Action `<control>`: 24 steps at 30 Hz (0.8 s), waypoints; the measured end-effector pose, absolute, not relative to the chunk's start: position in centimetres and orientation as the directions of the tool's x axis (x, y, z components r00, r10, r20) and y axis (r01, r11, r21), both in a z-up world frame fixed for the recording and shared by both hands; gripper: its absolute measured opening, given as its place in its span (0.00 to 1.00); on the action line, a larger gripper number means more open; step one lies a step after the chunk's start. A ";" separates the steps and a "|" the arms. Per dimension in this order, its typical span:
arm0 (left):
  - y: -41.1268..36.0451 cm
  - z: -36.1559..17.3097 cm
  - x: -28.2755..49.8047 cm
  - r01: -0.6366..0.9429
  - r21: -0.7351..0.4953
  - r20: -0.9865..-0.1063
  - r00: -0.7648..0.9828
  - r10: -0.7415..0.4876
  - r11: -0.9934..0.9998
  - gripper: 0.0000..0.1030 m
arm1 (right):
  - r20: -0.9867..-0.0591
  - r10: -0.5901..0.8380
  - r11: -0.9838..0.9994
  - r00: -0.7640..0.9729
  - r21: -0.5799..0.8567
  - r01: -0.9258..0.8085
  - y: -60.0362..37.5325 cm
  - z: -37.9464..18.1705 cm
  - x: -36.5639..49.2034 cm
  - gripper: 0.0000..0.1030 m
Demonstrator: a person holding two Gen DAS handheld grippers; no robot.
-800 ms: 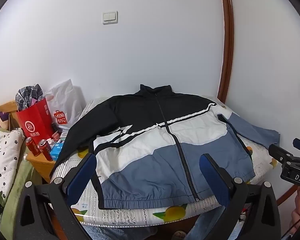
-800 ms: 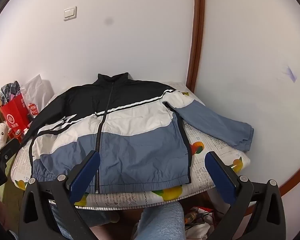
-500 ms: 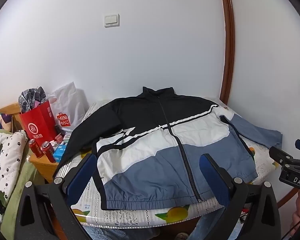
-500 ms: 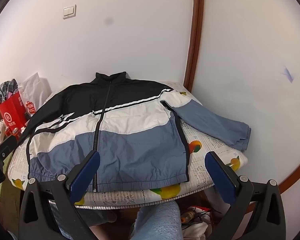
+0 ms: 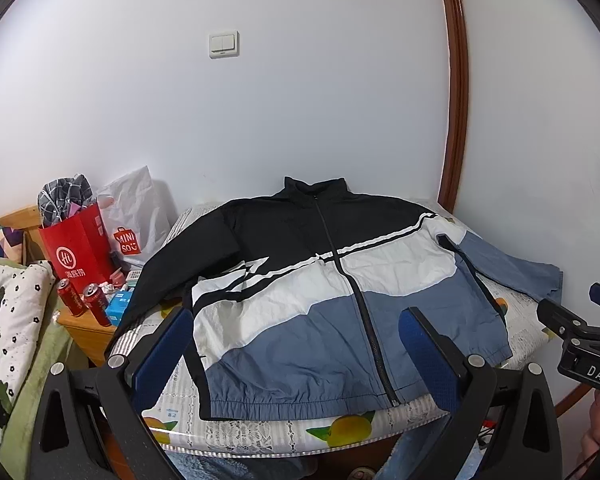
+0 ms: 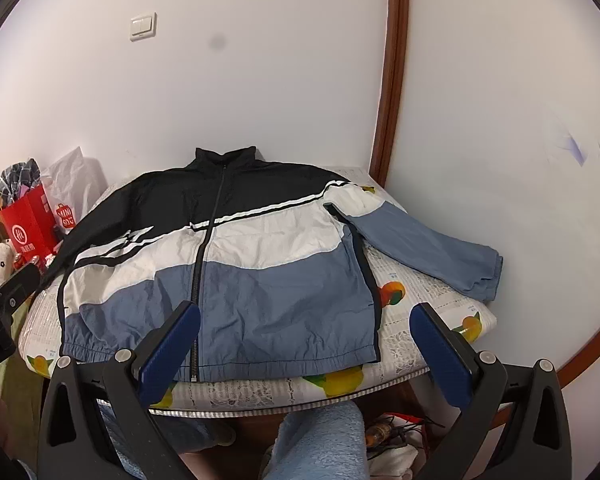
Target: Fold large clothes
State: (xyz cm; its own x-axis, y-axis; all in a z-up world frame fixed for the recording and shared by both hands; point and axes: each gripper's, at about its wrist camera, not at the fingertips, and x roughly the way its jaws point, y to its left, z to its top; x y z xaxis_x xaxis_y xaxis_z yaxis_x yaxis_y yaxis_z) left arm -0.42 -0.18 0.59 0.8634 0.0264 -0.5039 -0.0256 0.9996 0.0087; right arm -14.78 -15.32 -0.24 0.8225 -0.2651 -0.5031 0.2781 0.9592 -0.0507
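Observation:
A zip-up jacket (image 5: 332, 292) (image 6: 228, 264), black at the top, white across the middle and blue at the hem, lies spread flat, front up, on a small round table (image 5: 260, 436) (image 6: 404, 344) with a fruit-print cover. Its blue right-hand sleeve (image 6: 432, 248) stretches toward the wall; its black left-hand sleeve (image 5: 172, 268) hangs over the table's left edge. My left gripper (image 5: 296, 344) hovers open in front of the hem, nothing between its blue pads. My right gripper (image 6: 306, 340) is open too, above the near edge and clear of the cloth.
A wooden side stand (image 5: 88, 332) left of the table carries a red paper bag (image 5: 80, 248), a white bag (image 5: 140, 216) and two red cans (image 5: 84, 300). White walls meet at a brown trim (image 6: 392, 80) behind. A person's legs in light blue (image 6: 320, 444) are under the near edge.
Both views have drifted slightly: the jacket sits a little lower in the left wrist view and a little higher and further left in the right wrist view. Both grippers stay open.

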 end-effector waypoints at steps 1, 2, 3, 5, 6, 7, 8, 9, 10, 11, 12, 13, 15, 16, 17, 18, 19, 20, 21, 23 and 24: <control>-0.2 0.6 -0.5 -0.026 0.007 -0.504 0.863 0.026 1.000 1.00 | -0.502 -0.266 0.959 0.823 -0.051 0.279 -15.3 -0.2 -14.8 1.00; -0.2 0.5 -0.5 -0.026 0.006 -0.503 0.864 0.025 1.000 1.00 | -0.500 -0.266 0.959 0.824 -0.052 0.278 -15.3 -0.2 -14.8 1.00; -0.1 0.5 -0.5 -0.026 0.004 -0.503 0.864 0.025 1.000 1.00 | -0.499 -0.267 0.959 0.825 -0.052 0.278 -15.3 -0.1 -14.9 1.00; -0.1 0.5 -0.5 -0.028 -0.001 -0.506 0.862 0.023 1.000 1.00 | -0.497 -0.268 0.959 0.825 -0.053 0.279 -15.3 -0.2 -14.9 1.00; -0.1 0.5 -0.5 -0.029 -0.003 -0.508 0.861 0.023 1.000 1.00 | -0.497 -0.267 0.959 0.826 -0.052 0.279 -15.3 -0.2 -15.0 1.00; -0.1 0.5 -0.4 -0.029 -0.005 -0.509 0.860 0.022 1.000 1.00 | -0.497 -0.265 0.959 0.826 -0.052 0.277 -15.3 -0.2 -15.0 1.00; 0.0 0.4 -0.4 -0.029 -0.007 -0.510 0.860 0.021 1.000 1.00 | -0.497 -0.264 0.960 0.826 -0.051 0.276 -15.3 -0.2 -15.0 1.00; -0.1 0.4 -0.4 -0.028 -0.008 -0.512 0.859 0.020 1.000 1.00 | -0.497 -0.269 0.958 0.825 -0.052 0.280 -15.2 -0.2 -15.0 1.00; -0.1 0.4 -0.3 -0.029 -0.007 -0.512 0.859 0.021 1.000 1.00 | -0.496 -0.269 0.958 0.826 -0.051 0.281 -15.2 -0.2 -15.0 1.00; -0.1 0.4 -0.3 -0.029 -0.007 -0.512 0.859 0.022 1.000 1.00 | -0.496 -0.268 0.958 0.826 -0.049 0.281 -15.2 -0.2 -15.0 1.00; -0.1 0.4 -0.3 -0.029 -0.007 -0.511 0.859 0.021 1.000 1.00 | -0.496 -0.267 0.959 0.826 -0.048 0.281 -15.2 -0.1 -15.1 1.00; 0.0 0.4 -0.3 -0.028 -0.008 -0.511 0.859 0.020 1.000 1.00 | -0.496 -0.266 0.959 0.827 -0.046 0.281 -15.2 -0.1 -15.1 1.00; -0.1 0.4 -0.3 -0.029 -0.008 -0.512 0.859 0.020 1.000 1.00 | -0.495 -0.266 0.959 0.827 -0.047 0.281 -15.2 -0.1 -15.2 1.00; -0.1 0.4 -0.4 -0.028 -0.008 -0.511 0.859 0.020 1.000 1.00 | -0.495 -0.265 0.959 0.827 -0.047 0.280 -15.2 0.0 -15.2 1.00; -0.1 0.3 -0.4 -0.027 -0.007 -0.511 0.859 0.020 1.000 1.00 | -0.494 -0.265 0.959 0.828 -0.048 0.278 -15.2 0.0 -15.2 1.00; -0.1 0.3 -0.4 -0.028 -0.007 -0.512 0.859 0.020 1.000 1.00 | -0.494 -0.265 0.959 0.828 -0.048 0.278 -15.2 -0.1 -15.3 1.00; -0.1 0.3 -0.4 -0.028 -0.007 -0.511 0.859 0.020 1.000 1.00 | -0.493 -0.264 0.960 0.829 -0.049 0.277 -15.2 0.0 -15.3 1.00; -0.1 0.3 -0.4 -0.027 -0.007 -0.512 0.859 0.019 1.000 1.00 | -0.493 -0.264 0.960 0.829 -0.048 0.276 -15.2 0.0 -15.3 1.00; -0.1 0.3 -0.4 -0.025 -0.007 -0.511 0.859 0.018 1.000 1.00 | -0.492 -0.263 0.960 0.830 -0.049 0.275 -15.2 0.0 -15.3 1.00; -0.1 0.3 -0.4 -0.028 -0.007 -0.511 0.859 0.020 1.000 1.00 | -0.491 -0.262 0.960 0.830 -0.050 0.274 -15.1 0.0 -15.2 1.00; -0.1 0.3 -0.4 -0.028 -0.007 -0.511 0.859 0.020 1.000 1.00 | -0.490 -0.263 0.960 0.831 -0.051 0.274 -14.9 -0.1 -15.3 1.00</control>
State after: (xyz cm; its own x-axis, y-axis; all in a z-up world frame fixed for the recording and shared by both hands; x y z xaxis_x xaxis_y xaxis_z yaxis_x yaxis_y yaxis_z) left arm -0.38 -0.13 0.27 0.8591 0.0202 -0.5114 -0.0278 0.9996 -0.0072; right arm -15.32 -14.92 -0.08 0.8307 -0.2634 -0.4905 0.2745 0.9603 -0.0508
